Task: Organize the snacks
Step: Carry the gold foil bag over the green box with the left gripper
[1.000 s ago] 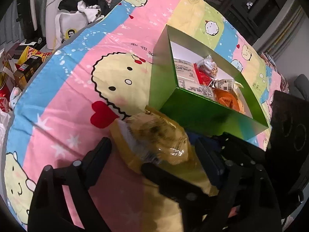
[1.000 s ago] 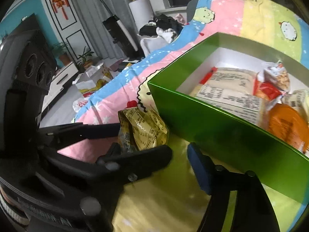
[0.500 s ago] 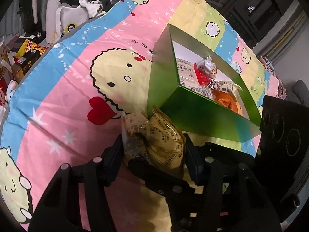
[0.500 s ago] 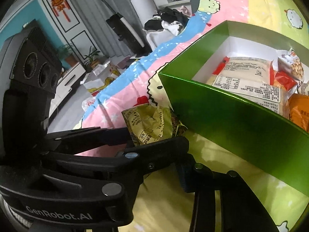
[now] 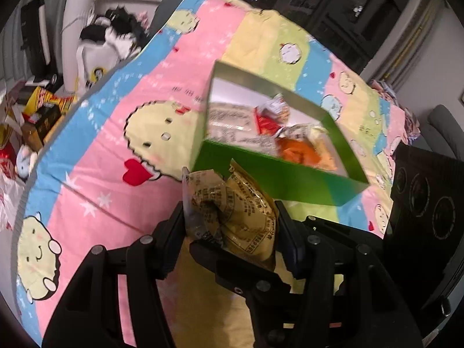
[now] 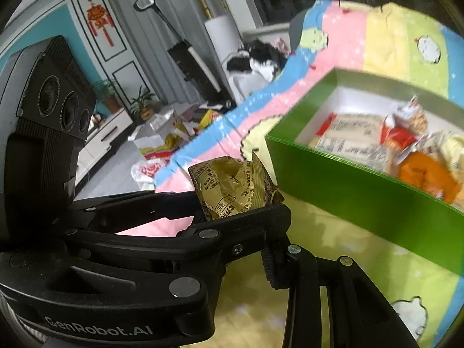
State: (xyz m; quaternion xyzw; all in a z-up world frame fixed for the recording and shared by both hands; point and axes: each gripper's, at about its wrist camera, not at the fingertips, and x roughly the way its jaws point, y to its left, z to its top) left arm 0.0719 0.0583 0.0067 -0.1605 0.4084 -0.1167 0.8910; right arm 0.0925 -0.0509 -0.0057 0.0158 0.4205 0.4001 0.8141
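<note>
Left gripper (image 5: pixel 229 226) clamped on yellow snack packet (image 5: pixel 232 211), jaws just closed since a second ago. Right gripper (image 6: pixel 269 226) also closed, pinching same packet's edge. Packet now lifted off bed (image 5: pixel 95 133), just beside green box (image 5: pixel 278 179). Next: drop into box.

Both wrist views angle down, close — sharing the green box (image 5: pixel 278 179).
</note>
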